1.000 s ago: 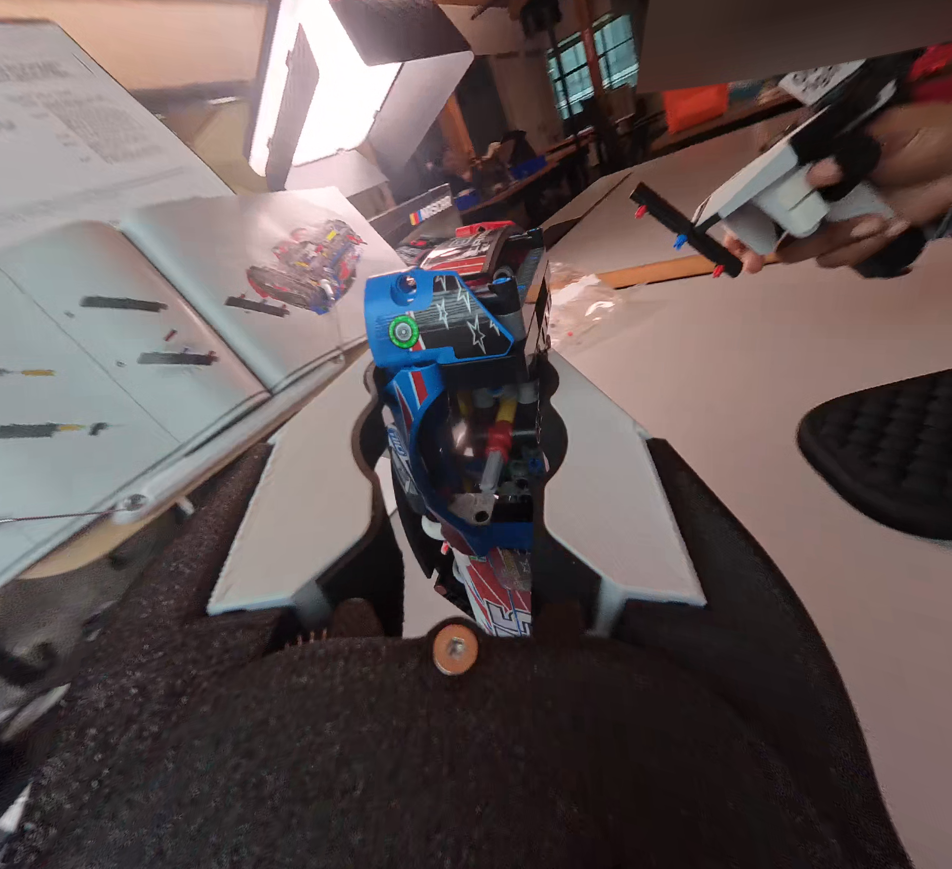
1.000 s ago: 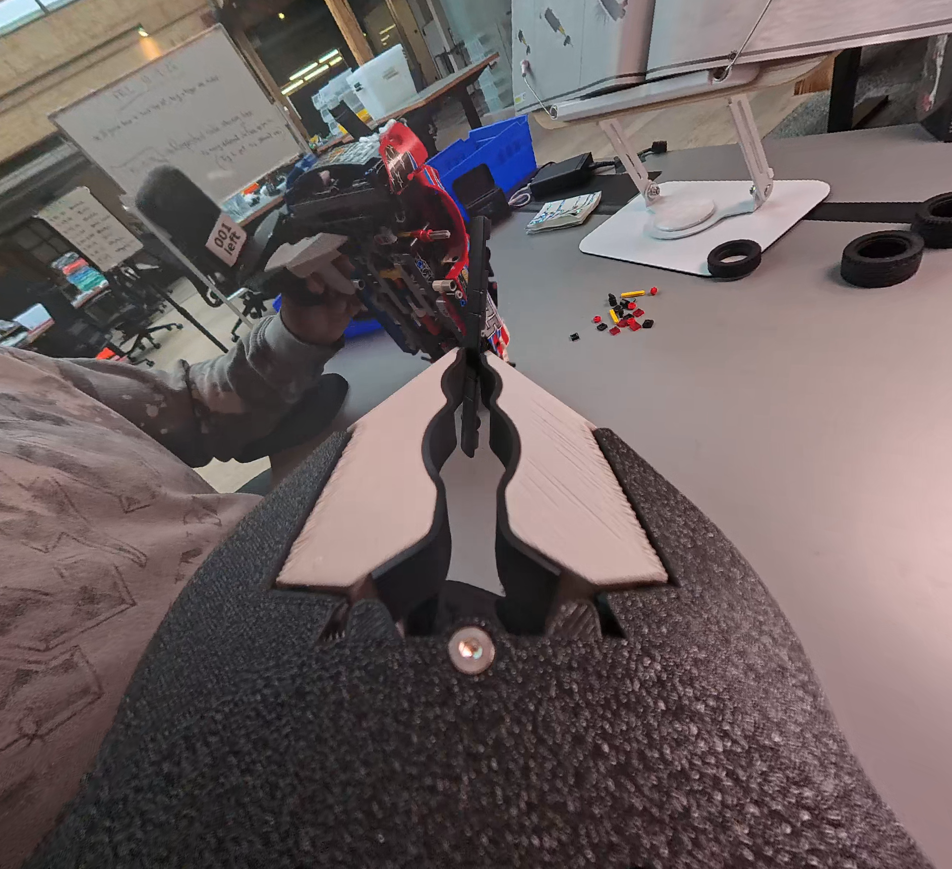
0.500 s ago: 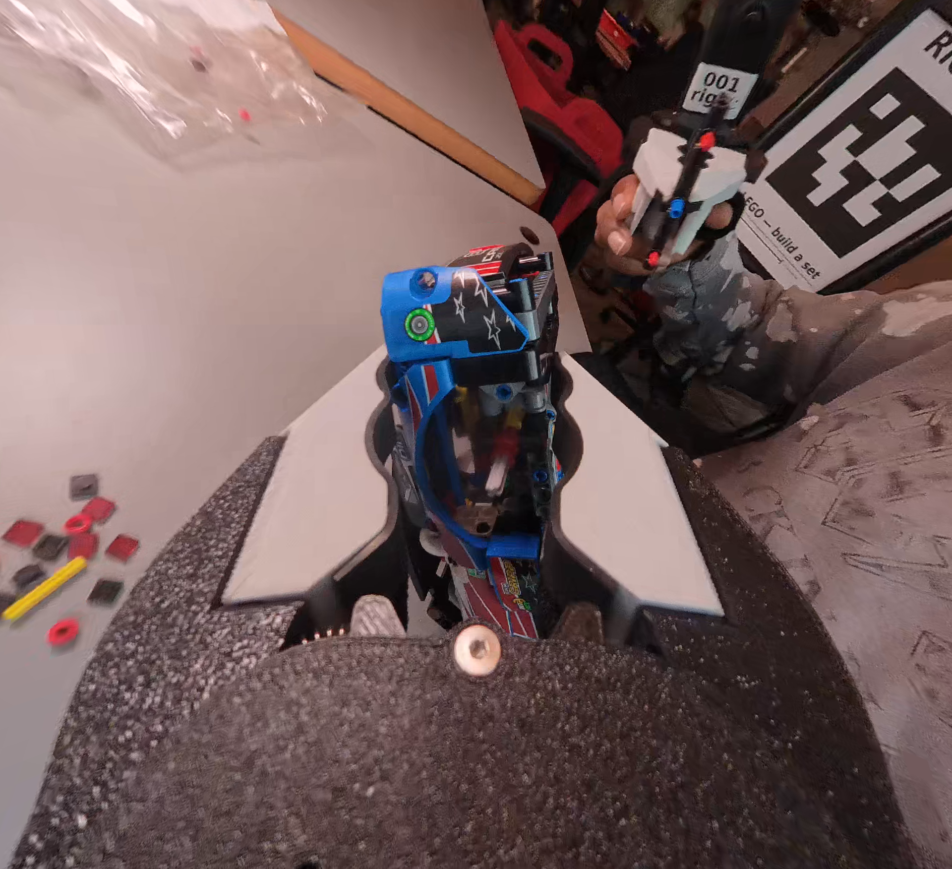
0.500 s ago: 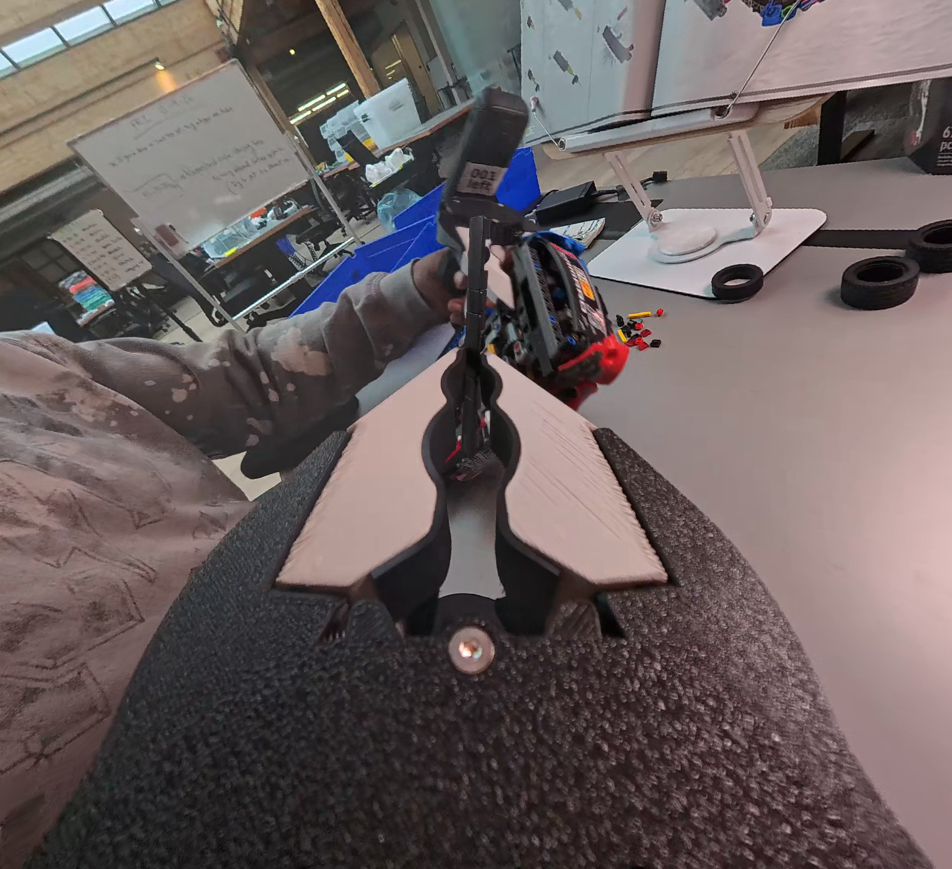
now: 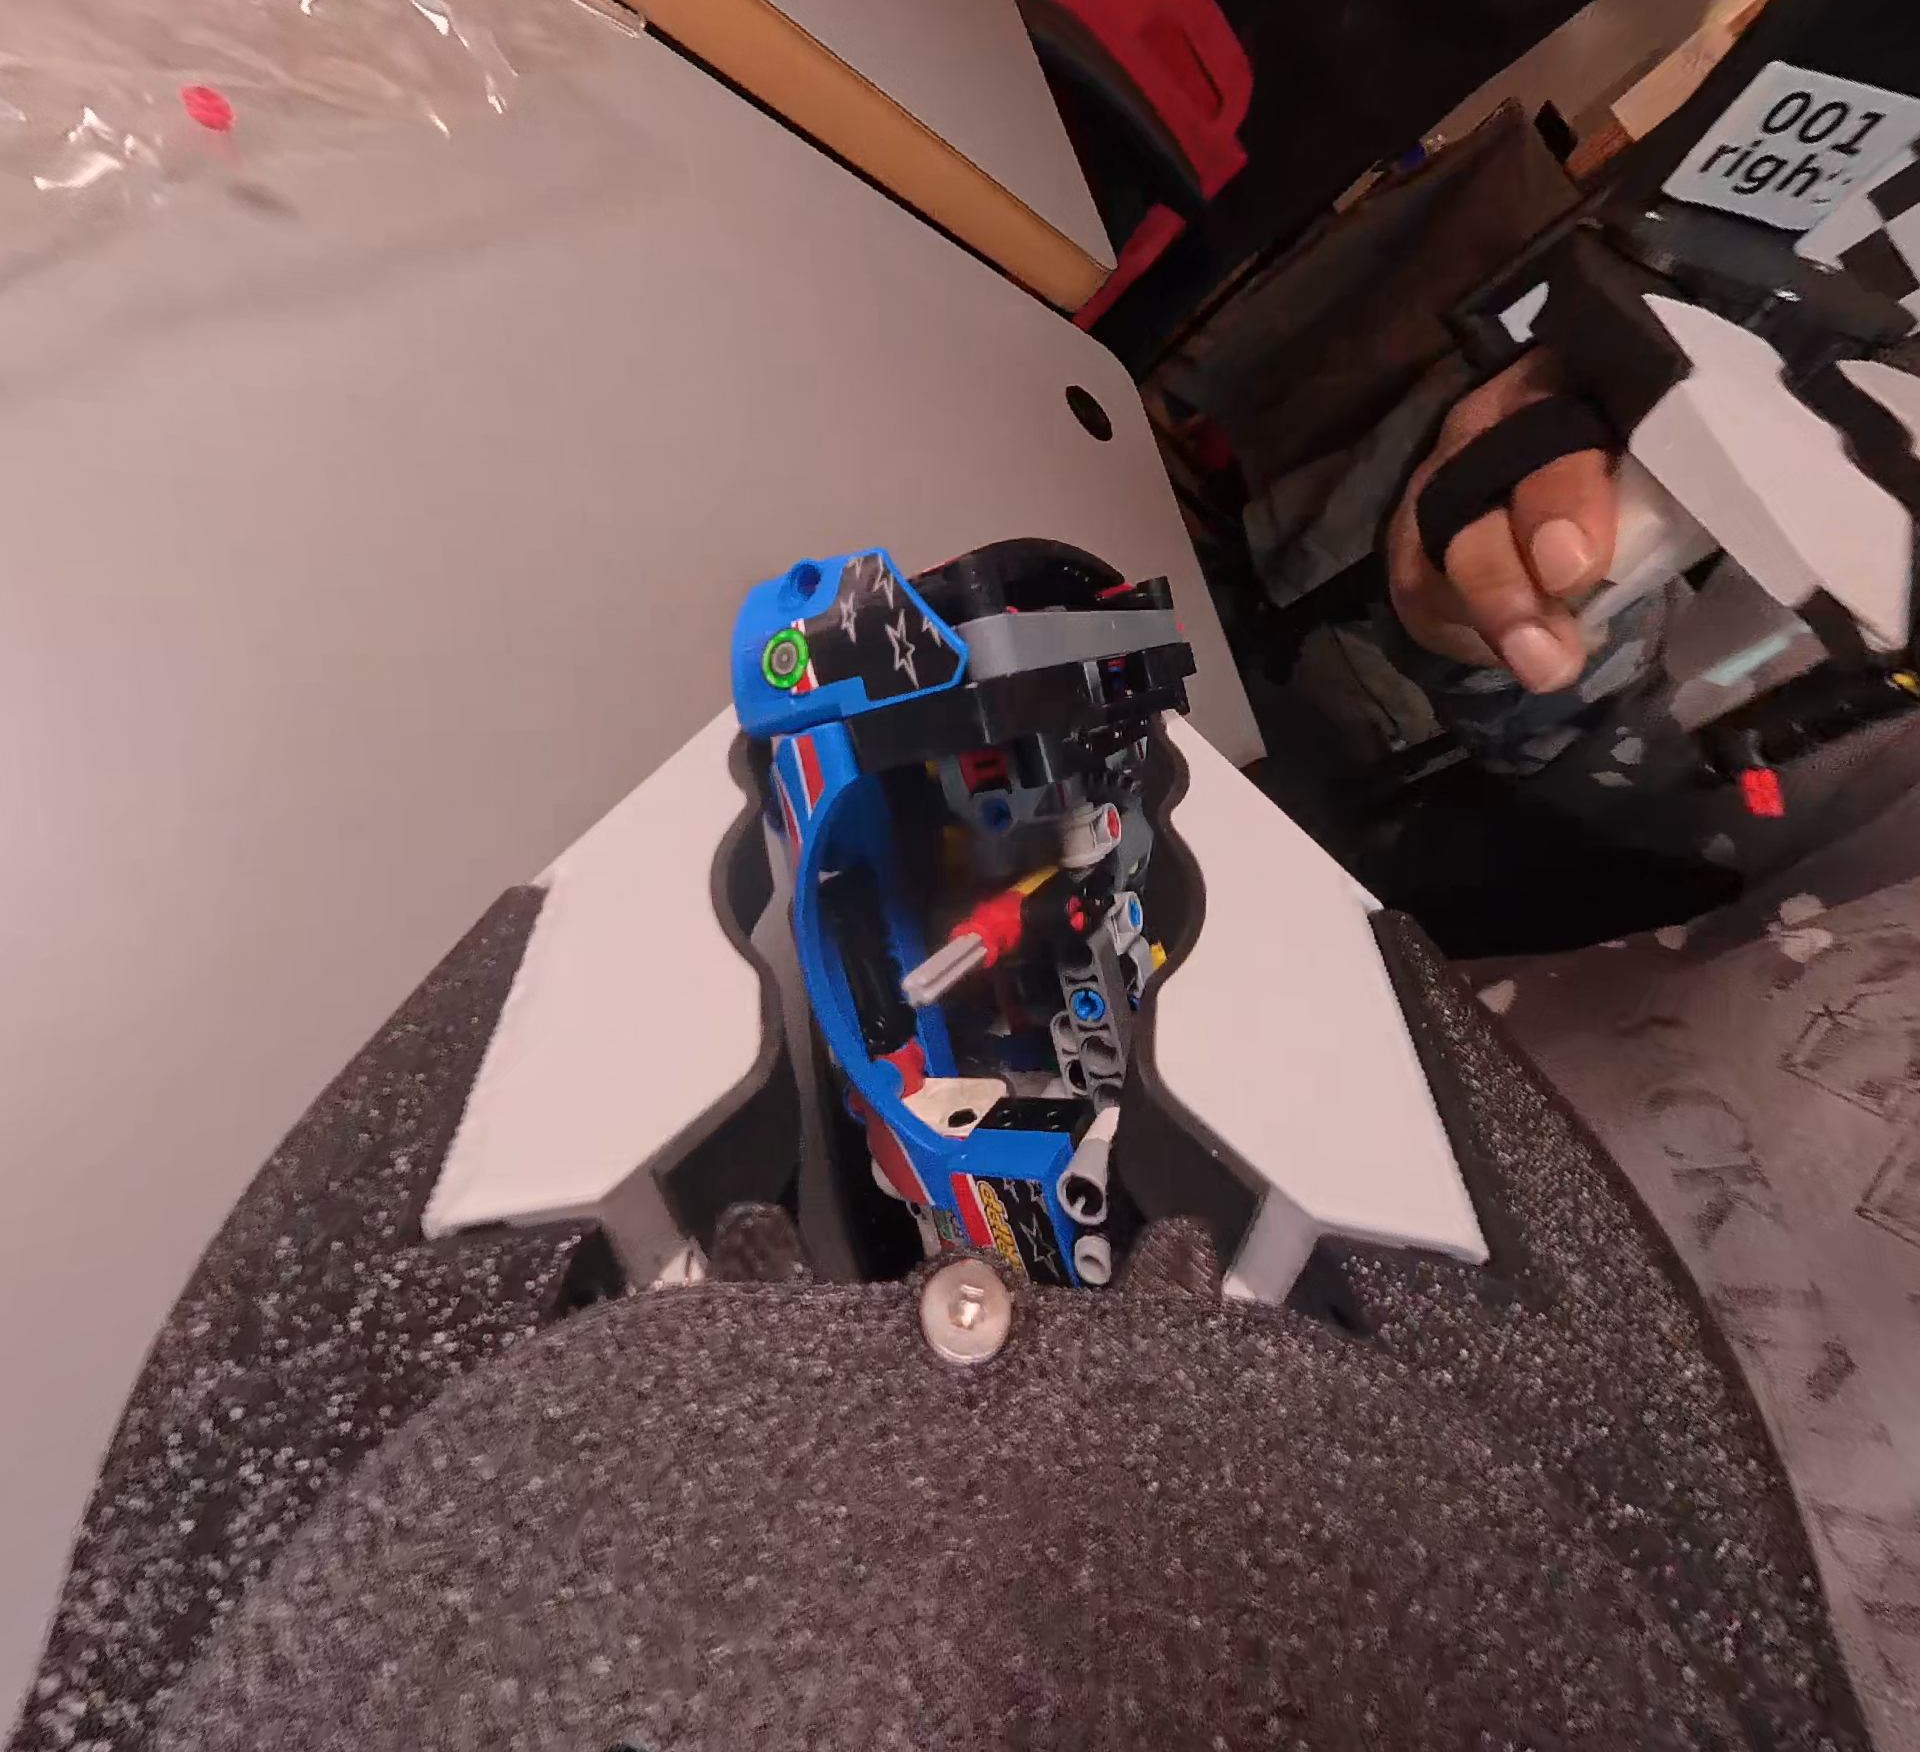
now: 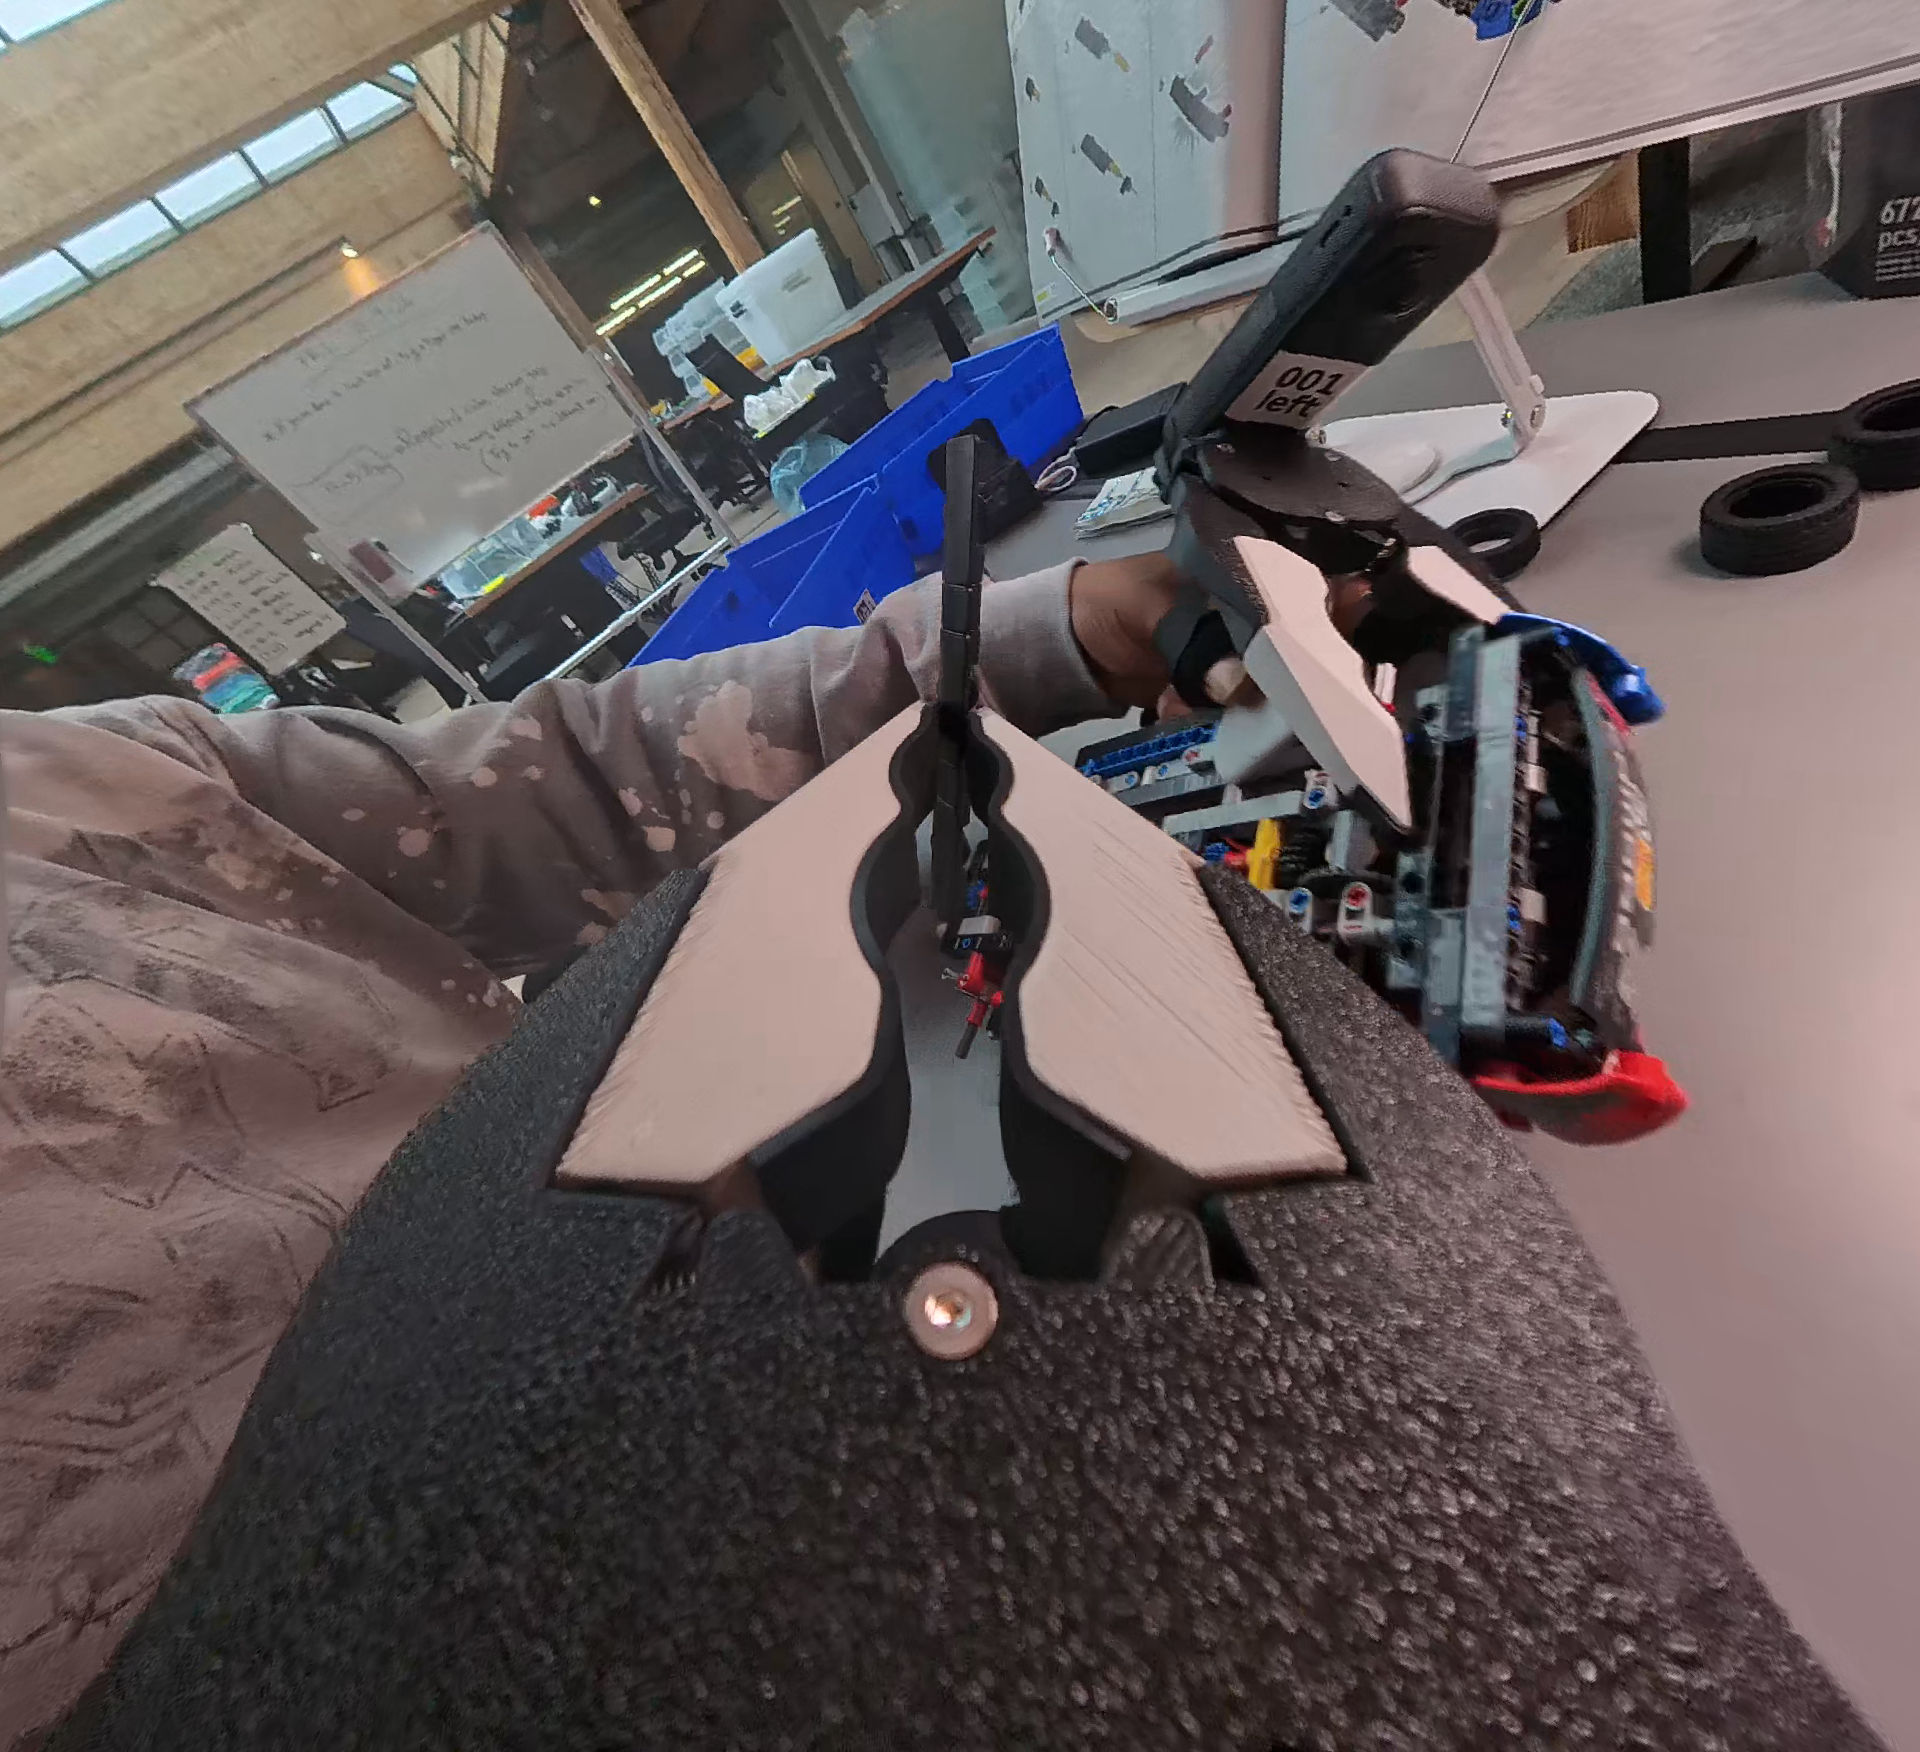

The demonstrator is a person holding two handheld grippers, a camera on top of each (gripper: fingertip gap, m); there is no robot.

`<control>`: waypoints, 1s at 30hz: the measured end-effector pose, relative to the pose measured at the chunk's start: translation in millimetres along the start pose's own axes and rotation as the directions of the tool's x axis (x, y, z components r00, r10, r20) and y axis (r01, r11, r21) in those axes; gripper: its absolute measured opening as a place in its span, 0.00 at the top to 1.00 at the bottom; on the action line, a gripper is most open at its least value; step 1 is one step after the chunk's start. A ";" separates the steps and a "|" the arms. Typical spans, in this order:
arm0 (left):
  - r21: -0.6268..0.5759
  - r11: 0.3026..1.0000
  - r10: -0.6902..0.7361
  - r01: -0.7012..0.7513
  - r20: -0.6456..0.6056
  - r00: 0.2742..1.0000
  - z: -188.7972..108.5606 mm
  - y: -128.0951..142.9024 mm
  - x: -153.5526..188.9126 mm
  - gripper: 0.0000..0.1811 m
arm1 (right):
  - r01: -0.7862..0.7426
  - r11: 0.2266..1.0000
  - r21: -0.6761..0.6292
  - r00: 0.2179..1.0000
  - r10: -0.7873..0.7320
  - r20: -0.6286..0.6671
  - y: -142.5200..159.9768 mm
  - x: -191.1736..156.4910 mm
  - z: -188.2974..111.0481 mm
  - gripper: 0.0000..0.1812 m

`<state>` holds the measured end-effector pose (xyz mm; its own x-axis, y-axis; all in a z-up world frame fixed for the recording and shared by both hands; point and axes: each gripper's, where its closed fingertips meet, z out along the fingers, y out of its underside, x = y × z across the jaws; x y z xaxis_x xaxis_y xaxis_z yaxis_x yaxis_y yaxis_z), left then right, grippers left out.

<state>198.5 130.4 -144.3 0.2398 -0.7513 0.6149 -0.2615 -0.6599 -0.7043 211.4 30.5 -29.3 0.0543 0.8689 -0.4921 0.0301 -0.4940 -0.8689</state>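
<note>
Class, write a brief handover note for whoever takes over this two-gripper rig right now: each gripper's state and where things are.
Left gripper: shut on the toy car, a part-built brick model held off the table.
Right gripper: shut on a thin black beam with small red and blue pins at its near end; it points upward, apart from the car.
On the table: two loose tyres, a booklet stand, a clear plastic bag.
The car has no wheels on the side in view.

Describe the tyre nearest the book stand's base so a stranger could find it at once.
Start at the white book stand at the far right of the grey table in the right wrist view. Just in front of its flat base lies a small black tyre. It is the smaller, thinner one; the chunkier tyres sit farther right.
</note>
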 end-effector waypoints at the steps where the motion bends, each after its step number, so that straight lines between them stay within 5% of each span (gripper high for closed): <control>1: -0.012 1.000 0.012 -0.012 0.003 1.000 6.0 -2.9 -3.5 0.60 | 0.001 1.000 0.003 1.000 -0.001 0.003 -0.4 -1.0 2.9 0.98; 8: -0.028 0.996 0.090 -0.088 0.126 0.988 18.2 -22.8 -29.2 0.54 | -0.005 1.000 0.008 0.998 0.005 0.059 3.7 -12.7 26.6 0.97; 13: 0.207 0.960 0.143 -0.189 0.221 0.965 -40.4 -70.5 -10.1 0.58 | -0.029 1.000 -0.010 0.995 0.030 0.097 10.5 -12.9 46.4 0.97; 16: 0.310 0.911 0.198 -0.272 0.248 0.948 -87.8 -75.1 26.8 0.58 | -0.025 1.000 -0.009 0.992 0.025 0.120 13.1 -15.5 58.9 0.97; 22: 0.505 0.824 0.168 -0.257 0.215 0.962 -172.2 -14.7 103.5 0.63 | 0.017 1.000 -0.014 0.987 -0.015 0.160 21.1 -23.8 90.4 0.98; 30: 0.566 0.824 0.009 -0.013 0.009 1.000 -169.0 86.2 162.9 0.80 | 0.069 0.981 -0.179 0.949 -0.009 0.315 67.8 -64.4 152.9 0.98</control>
<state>57.0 -50.2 -45.0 0.2460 -0.7573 0.6050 0.3104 -0.5298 -0.7893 57.3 -54.0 -64.6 -0.2636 0.8393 -0.4756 0.2125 -0.4304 -0.8773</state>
